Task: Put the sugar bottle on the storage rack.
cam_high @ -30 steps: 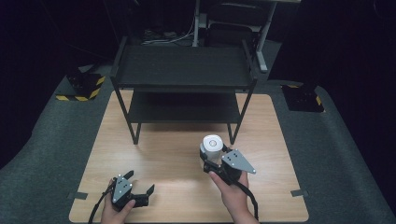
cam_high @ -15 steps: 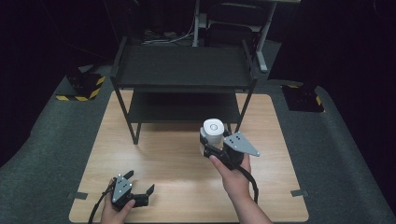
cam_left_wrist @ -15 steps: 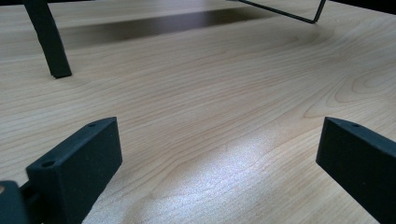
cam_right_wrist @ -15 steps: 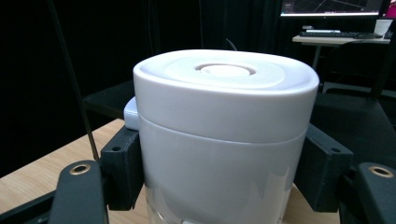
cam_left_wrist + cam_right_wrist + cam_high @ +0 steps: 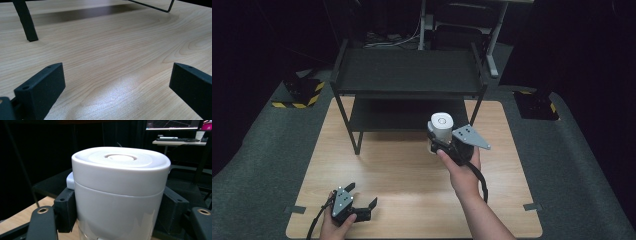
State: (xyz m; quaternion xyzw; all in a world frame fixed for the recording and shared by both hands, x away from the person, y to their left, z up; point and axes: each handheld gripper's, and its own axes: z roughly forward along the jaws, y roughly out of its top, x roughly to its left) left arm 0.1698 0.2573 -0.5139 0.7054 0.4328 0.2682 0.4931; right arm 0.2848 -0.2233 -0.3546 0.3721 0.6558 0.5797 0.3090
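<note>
— Jar (image 5: pixel 441 131)? Where does it sit?
— Clamped between the jaws of the right gripper (image 5: pixel 438 145), raised above the table (image 5: pixel 412 175), just before the black shelf (image 5: pixel 407 75).
— And the left gripper (image 5: pixel 362 200)?
— Jaws spread wide, grasping nothing, low by the table's near edge.

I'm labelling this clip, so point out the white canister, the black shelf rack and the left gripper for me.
white canister (image 5: pixel 120 195): right gripper view, its side wall below the lid.
black shelf rack (image 5: pixel 407 70): high view, top shelf surface.
left gripper (image 5: pixel 360 196): high view, between its open jaw tips.
</note>
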